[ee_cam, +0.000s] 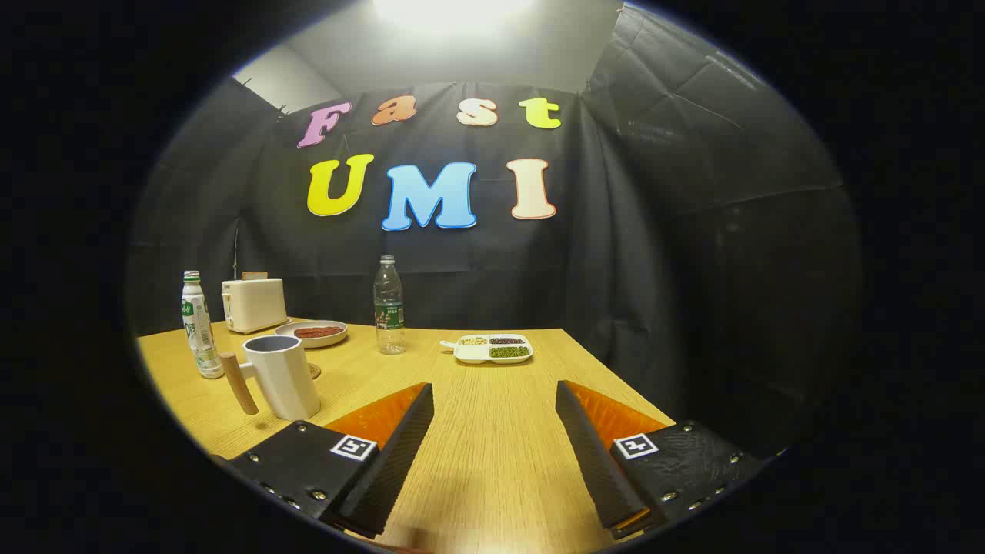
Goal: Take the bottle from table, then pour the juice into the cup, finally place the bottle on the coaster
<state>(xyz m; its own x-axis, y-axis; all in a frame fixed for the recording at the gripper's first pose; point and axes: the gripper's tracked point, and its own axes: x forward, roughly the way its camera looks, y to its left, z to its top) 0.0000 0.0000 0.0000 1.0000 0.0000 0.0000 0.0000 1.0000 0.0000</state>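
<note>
The white-labelled juice bottle (199,325) stands upright on the table (492,431), well beyond the fingers to their left; the cup (282,375) sits just beside it, nearer; a coaster (313,372), perhaps, peeks from behind the cup; the gripper (492,431) gapes wide, holding nothing.

Bare table (492,431) between parted jaws; cup (283,375) crowds the left.

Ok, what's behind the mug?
Past the mug, a round coaster pokes out at its base, mostly covered by it. The white bottle stands beside the mug, apart. Further back sit a plate and toaster. Gripper open, holding nothing.
</note>
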